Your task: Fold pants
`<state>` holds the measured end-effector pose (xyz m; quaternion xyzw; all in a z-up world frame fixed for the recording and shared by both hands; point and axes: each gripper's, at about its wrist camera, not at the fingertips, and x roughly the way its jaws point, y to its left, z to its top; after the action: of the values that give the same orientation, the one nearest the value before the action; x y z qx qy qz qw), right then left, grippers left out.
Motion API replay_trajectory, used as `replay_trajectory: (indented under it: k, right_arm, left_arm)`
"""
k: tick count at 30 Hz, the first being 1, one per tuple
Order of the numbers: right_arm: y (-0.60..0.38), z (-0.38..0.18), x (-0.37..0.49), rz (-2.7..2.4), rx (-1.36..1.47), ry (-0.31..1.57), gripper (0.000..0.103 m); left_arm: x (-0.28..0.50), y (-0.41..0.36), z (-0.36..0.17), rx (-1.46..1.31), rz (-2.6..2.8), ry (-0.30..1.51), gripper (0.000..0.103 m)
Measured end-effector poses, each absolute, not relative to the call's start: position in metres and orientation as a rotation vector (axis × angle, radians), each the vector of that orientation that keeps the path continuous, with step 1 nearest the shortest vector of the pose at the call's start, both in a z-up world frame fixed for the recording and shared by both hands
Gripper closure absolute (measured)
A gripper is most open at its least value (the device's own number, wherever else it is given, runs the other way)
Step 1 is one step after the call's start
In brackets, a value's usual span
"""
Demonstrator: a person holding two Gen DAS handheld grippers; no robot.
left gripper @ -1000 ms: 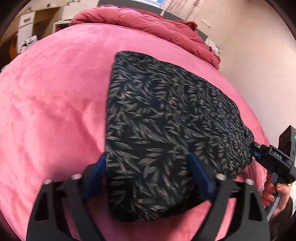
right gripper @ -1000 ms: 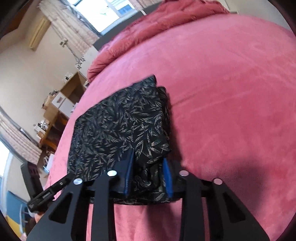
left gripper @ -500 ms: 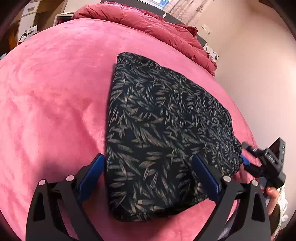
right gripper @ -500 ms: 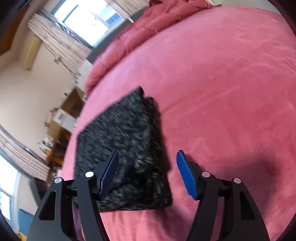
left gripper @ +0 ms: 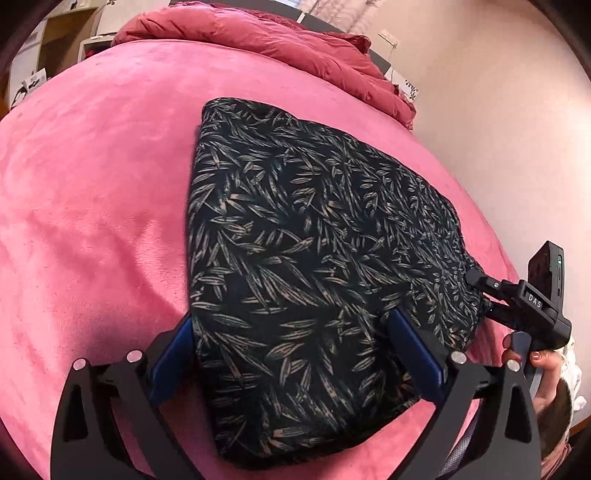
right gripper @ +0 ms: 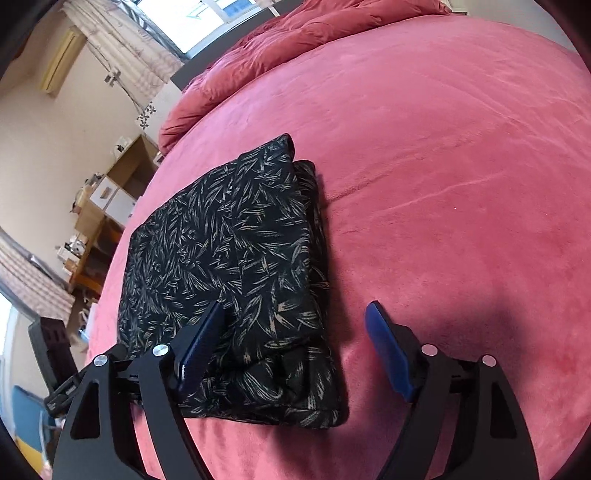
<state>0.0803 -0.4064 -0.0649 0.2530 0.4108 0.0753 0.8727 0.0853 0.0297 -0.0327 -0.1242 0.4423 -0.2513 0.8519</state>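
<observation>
The black pants with a tan leaf print [left gripper: 310, 258] lie folded into a thick rectangle on the pink bed cover [left gripper: 92, 206]. They also show in the right wrist view [right gripper: 229, 258]. My left gripper [left gripper: 295, 354] is open, its blue pads astride the near edge of the bundle. My right gripper [right gripper: 295, 347] is open at the bundle's other end, its left pad resting over the fabric and its right pad over bare cover. The right gripper also shows at the right of the left wrist view [left gripper: 480, 291].
A rumpled red duvet [left gripper: 280, 40] lies at the head of the bed. A beige wall [left gripper: 498, 110] runs close along one side. Wooden shelves with boxes [right gripper: 110, 199] and a window [right gripper: 207, 18] stand beyond the other side.
My right gripper opened and let go of the pants' edge, then settled back down by the bundle. My left gripper stayed open and dipped closer over the near edge.
</observation>
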Motion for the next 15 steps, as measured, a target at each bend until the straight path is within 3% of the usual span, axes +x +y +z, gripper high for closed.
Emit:
replay_trajectory:
  k: [15]
  right_arm:
    - [-0.409,-0.066,0.111,0.311,0.614,0.906,0.028]
  left_arm:
    - [0.110,0.031,-0.033,-0.291,-0.601,0.952,0.005]
